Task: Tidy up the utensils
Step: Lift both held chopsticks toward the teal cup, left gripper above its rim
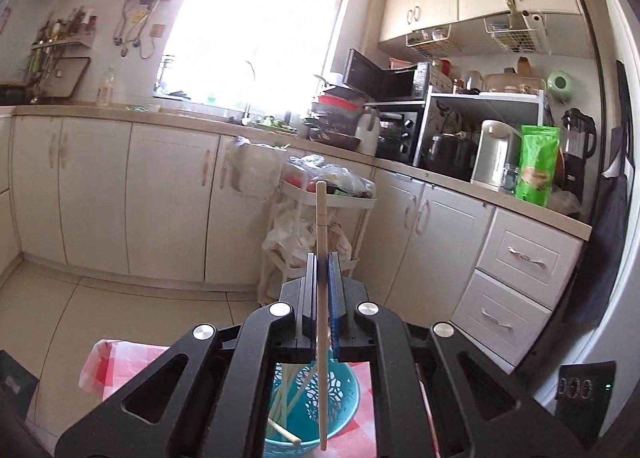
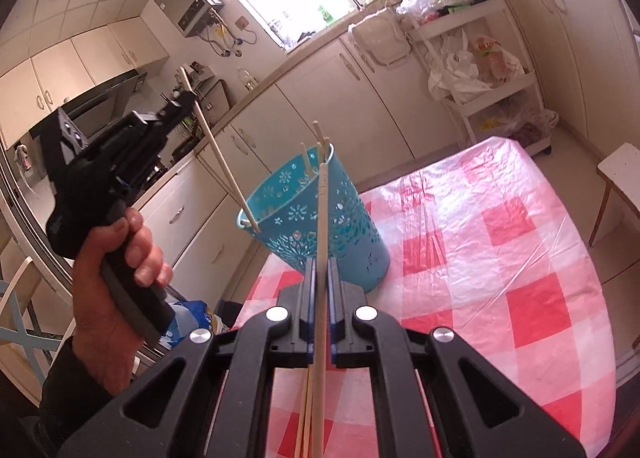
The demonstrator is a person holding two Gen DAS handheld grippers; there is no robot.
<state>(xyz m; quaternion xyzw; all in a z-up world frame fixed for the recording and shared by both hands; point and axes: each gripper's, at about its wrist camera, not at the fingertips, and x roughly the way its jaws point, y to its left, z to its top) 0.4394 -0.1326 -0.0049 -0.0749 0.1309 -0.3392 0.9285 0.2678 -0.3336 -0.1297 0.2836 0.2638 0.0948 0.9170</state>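
From the left wrist, the left gripper (image 1: 322,258) pinched one chopstick (image 1: 321,226) above the blue basket (image 1: 344,390), ready to drop it in.

From the right wrist, the right gripper (image 2: 321,264) squeezed another chopstick (image 2: 323,210), pointing at the basket (image 2: 352,218) on the counter (image 2: 500,258).

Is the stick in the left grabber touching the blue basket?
Touching. In the right wrist view, the chopstick held by the left gripper has its lower tip resting on the blue basket rim.
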